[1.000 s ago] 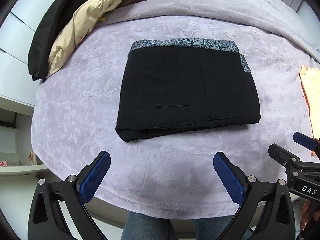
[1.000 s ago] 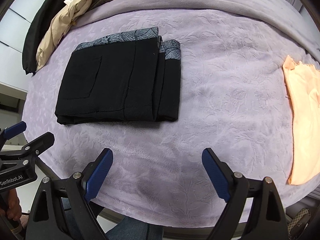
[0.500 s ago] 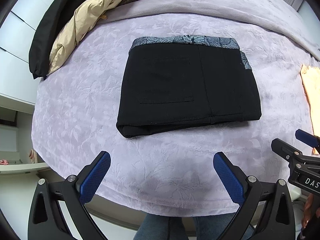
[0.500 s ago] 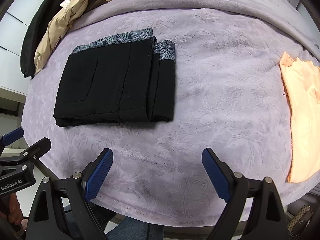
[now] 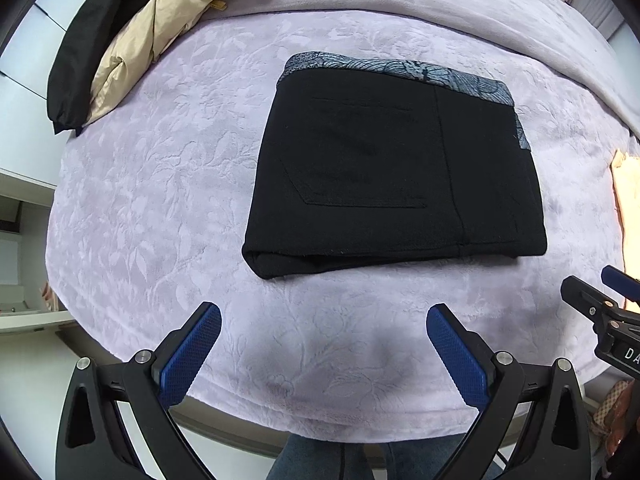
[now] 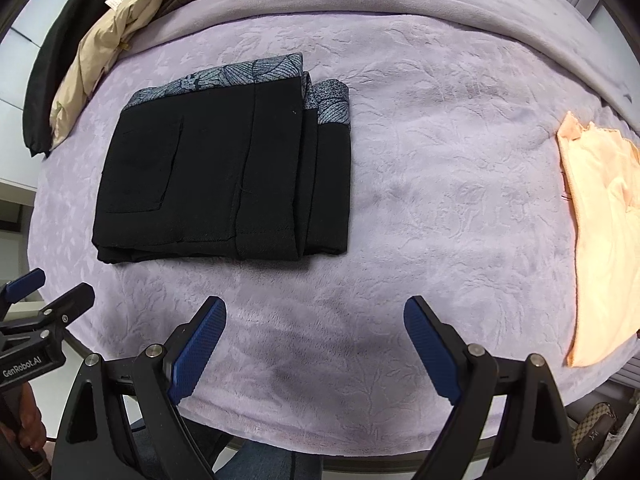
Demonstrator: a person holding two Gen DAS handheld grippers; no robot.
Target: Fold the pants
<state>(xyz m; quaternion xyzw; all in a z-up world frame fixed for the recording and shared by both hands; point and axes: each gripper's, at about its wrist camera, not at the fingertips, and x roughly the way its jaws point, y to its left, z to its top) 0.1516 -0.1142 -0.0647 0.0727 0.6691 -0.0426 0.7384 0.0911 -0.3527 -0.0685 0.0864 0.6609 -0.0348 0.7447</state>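
Pants [image 5: 396, 176], black, folded into a compact rectangle, patterned grey waistband [image 5: 396, 68] along the far edge, fold bulk at the near edge; lying flat mid-bed on the lilac blanket [image 5: 160, 184], apparently set down as a finished fold. Left gripper [image 5: 323, 354]: jaws wide apart, nothing between them, hovering over bare blanket near of the pants. Right gripper [image 6: 315, 350]: likewise spread wide and empty. Open blanket on all sides of the pants. Peach cloth [image 6: 604, 240] well apart at right; heaped clothing [image 6: 100, 52] far left.
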